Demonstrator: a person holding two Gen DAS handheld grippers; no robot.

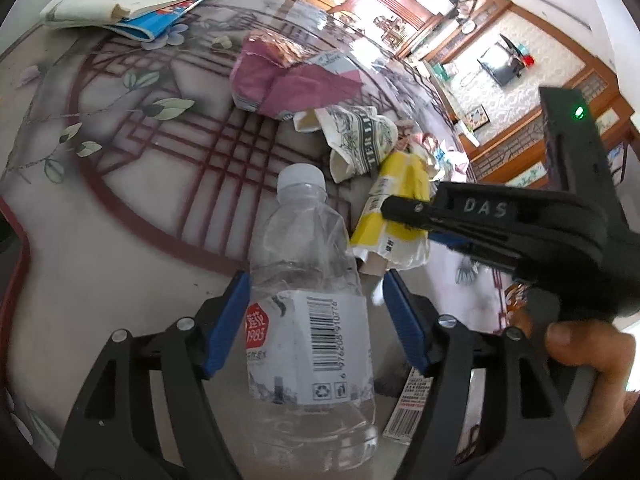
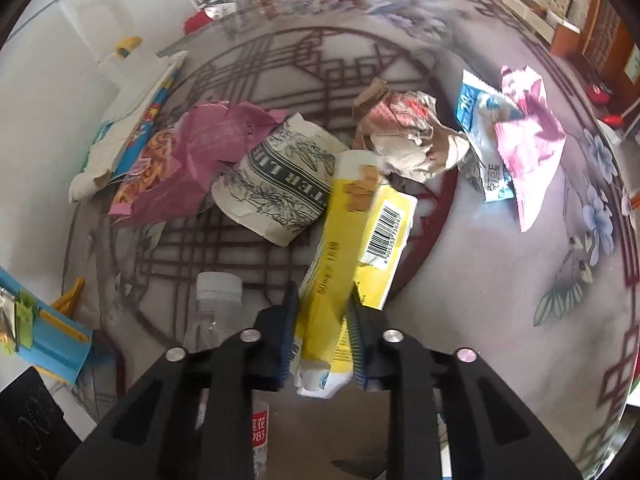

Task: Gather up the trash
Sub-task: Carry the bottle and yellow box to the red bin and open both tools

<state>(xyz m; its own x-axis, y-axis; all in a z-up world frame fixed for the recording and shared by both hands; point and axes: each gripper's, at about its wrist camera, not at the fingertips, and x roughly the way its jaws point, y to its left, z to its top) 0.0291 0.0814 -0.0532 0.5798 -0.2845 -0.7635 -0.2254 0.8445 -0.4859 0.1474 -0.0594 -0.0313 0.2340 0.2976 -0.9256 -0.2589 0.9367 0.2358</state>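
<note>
A: Yellow wrapper (image 2: 344, 264) is pinched in the right gripper (image 2: 324, 344), pads clamped on its lower end, top end over the table (image 2: 500, 280).

B: And the clear bottle (image 1: 308, 320)?

A: Upright betw. the left gripper (image 1: 316, 320) pads, which stand spread; left pad right by the label, right pad apart.

B: Rest of the trash?

A: Crushed paper cup (image 2: 280, 188), pink bag (image 2: 192, 152), blue-white packet (image 2: 484, 136) lie just beyond.

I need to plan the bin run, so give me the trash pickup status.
Done: nothing visibly binned. In hand: right gripper is shut on the yellow wrapper; the plastic bottle stands between the left gripper's open fingers. Left: pink packet, paper cup, crumpled wrappers on the table.
</note>
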